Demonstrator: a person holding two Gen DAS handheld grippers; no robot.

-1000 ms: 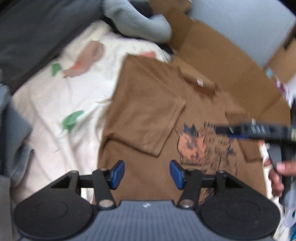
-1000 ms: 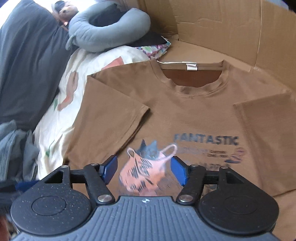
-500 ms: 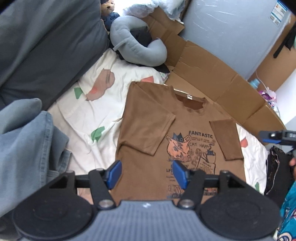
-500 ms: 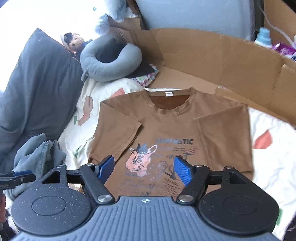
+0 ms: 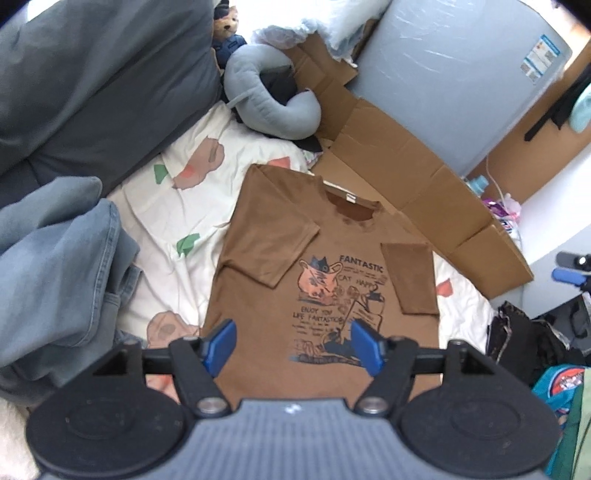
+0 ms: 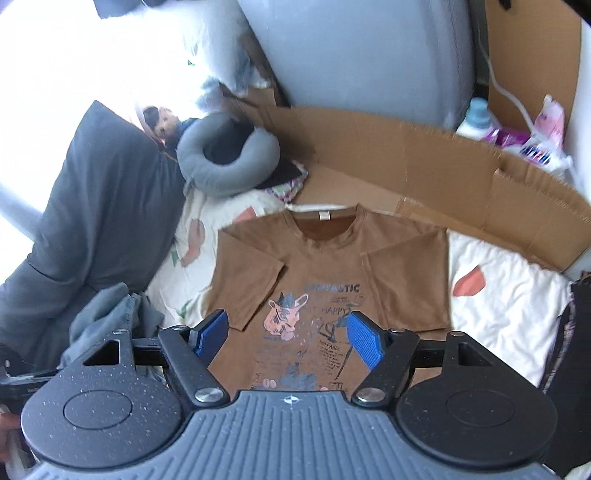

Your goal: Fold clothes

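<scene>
A brown T-shirt [image 5: 325,266] [image 6: 328,280] with a cat print lies flat on the patterned white bedsheet [image 5: 177,206], both short sleeves folded in over its front. High above its lower half hangs my left gripper [image 5: 293,347]; the jaws are opening, with nothing between the blue pads. My right gripper [image 6: 286,339] also hovers well above the shirt's hem, open and empty. In the left wrist view the right gripper [image 5: 570,271] shows at the right edge.
Blue jeans [image 5: 62,280] lie heaped left of the shirt. A dark grey cushion [image 5: 92,74], a grey neck pillow [image 5: 266,107] and a teddy bear [image 5: 225,27] sit behind. Flattened cardboard [image 5: 424,177] runs along the far side. Dark clothes [image 5: 524,332] lie at right.
Both grippers have risen far above the shirt, so the whole garment and bed now show. The left jaws have spread wider. The shirt itself lies unchanged.
</scene>
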